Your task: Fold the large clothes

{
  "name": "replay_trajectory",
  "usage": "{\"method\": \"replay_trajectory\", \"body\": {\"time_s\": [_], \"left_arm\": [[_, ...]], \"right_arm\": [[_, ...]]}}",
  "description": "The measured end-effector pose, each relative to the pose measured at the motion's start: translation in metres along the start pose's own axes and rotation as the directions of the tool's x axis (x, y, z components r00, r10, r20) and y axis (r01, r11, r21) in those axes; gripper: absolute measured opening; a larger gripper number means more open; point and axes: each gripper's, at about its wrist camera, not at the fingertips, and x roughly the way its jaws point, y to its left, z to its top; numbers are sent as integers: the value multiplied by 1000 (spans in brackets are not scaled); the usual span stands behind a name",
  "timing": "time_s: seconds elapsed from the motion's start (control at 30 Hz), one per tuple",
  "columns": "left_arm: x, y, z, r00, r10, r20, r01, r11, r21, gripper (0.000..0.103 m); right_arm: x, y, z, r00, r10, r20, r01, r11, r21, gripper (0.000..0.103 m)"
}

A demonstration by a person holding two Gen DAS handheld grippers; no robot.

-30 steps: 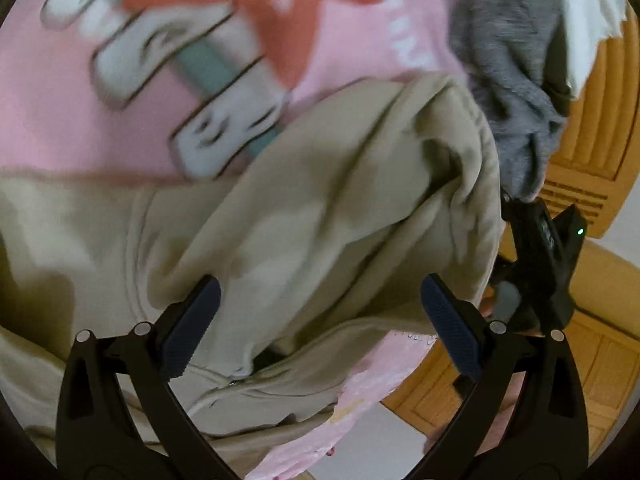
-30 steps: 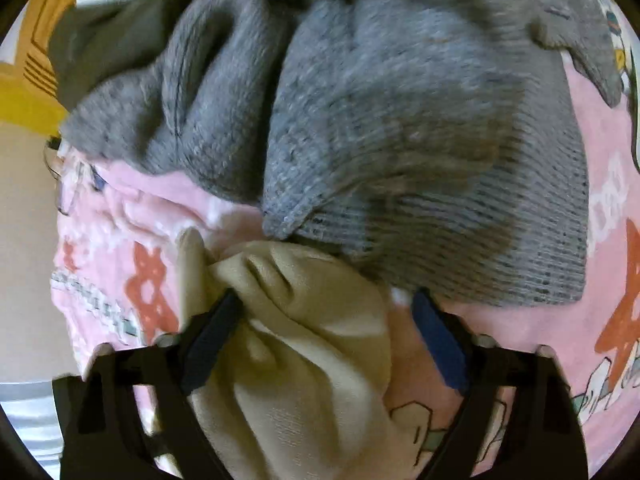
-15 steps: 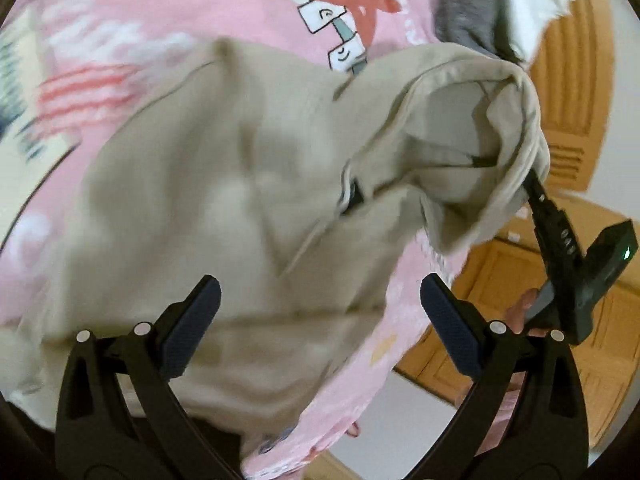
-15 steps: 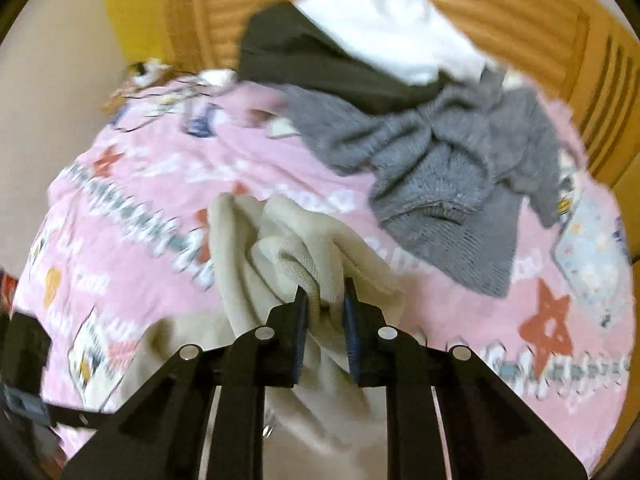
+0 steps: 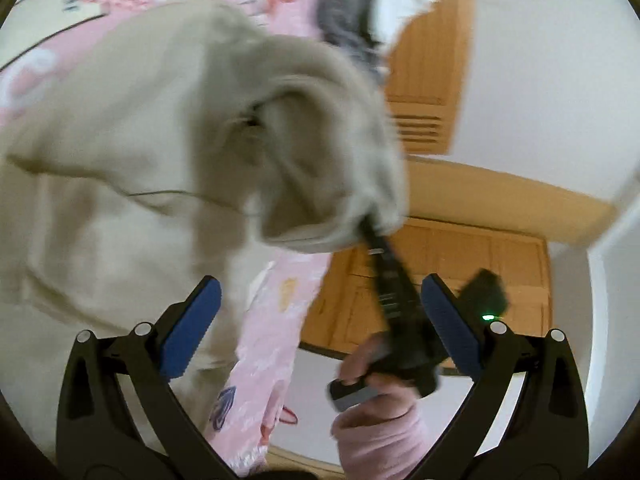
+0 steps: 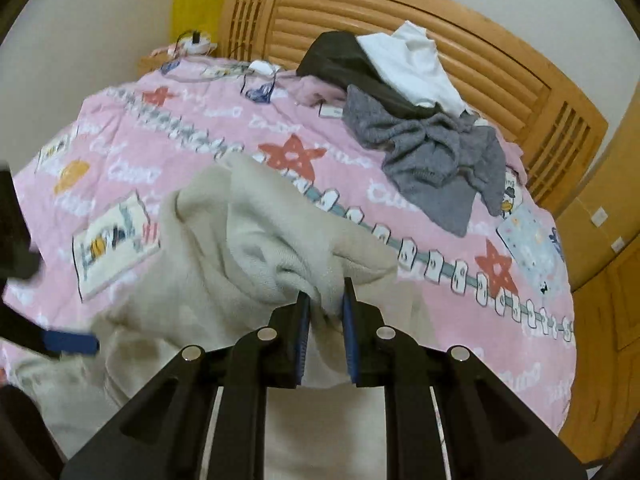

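Pink patterned bedding (image 6: 224,148) covers the bed under a slatted wooden headboard (image 6: 420,36), with grey, dark and white clothes heaped near it and the beige garment (image 6: 224,240) lifted off the bed toward me, partly still draped on it. My right tool (image 6: 325,332) is clenched on a bunched fold of that garment after just closing, while my left tool (image 5: 320,320) stands released with nothing between its pads, the cloth hanging just up and left of it. I judge that free hanging side is the left tool's next catch; the bedding's cursive lettering is too blurred to read.
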Motion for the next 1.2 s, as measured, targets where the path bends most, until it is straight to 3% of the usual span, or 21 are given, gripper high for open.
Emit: {"method": "replay_trajectory", "body": {"time_s": [0.13,0.23,0.33,0.43,0.5,0.57,0.63,0.7,0.83,0.9,0.97,1.07,1.13,1.17,1.2], "left_arm": [[-5,-1,-20,987,-141,76,135,987,86,97],[0,12,-35,989,-109,104,93,985,146,97],[30,48,-42,995,30,94,-43,989,142,97],[39,98,-55,994,24,105,-28,999,39,97],[39,124,-63,992,19,125,-14,999,-38,97],[47,140,-66,991,67,113,-58,995,-77,97],[58,144,-67,987,123,101,-120,992,-34,97],[64,137,-70,981,164,99,-169,985,39,97],[67,130,-73,974,203,98,-212,973,93,97],[63,129,-75,975,200,96,-209,973,96,97],[64,129,-72,976,197,92,-205,974,95,97],[54,133,-76,977,195,90,-202,976,82,95],[63,142,-76,982,168,86,-174,982,68,95],[65,145,-73,983,163,82,-169,983,70,95],[65,145,-74,984,162,76,-167,983,73,95]], "right_arm": [[1,12,-36,999,-52,13,52,998,-46,15],[4,16,-63,1000,-17,27,18,999,-43,15],[2,19,-86,996,49,67,-49,999,-5,15],[4,17,-105,995,68,70,-72,995,65,15],[13,13,-124,995,96,-8,-95,989,116,17],[22,9,-138,986,144,-81,-132,982,132,24],[24,0,-151,980,171,-102,-152,974,170,36],[19,-14,-165,973,213,-87,-183,946,266,76],[8,-28,-166,957,290,-23,-261,888,379,76],[6,-24,-155,933,359,-7,-324,852,411,81],[8,-13,-144,928,372,-27,-329,851,411,84],[26,11,-130,946,293,-136,-225,901,371,83],[40,14,-127,944,289,-156,-201,885,421,66],[47,14,-125,937,307,-168,-206,871,445,45],[55,11,-124,926,330,-182,-211,855,474,44]]}}
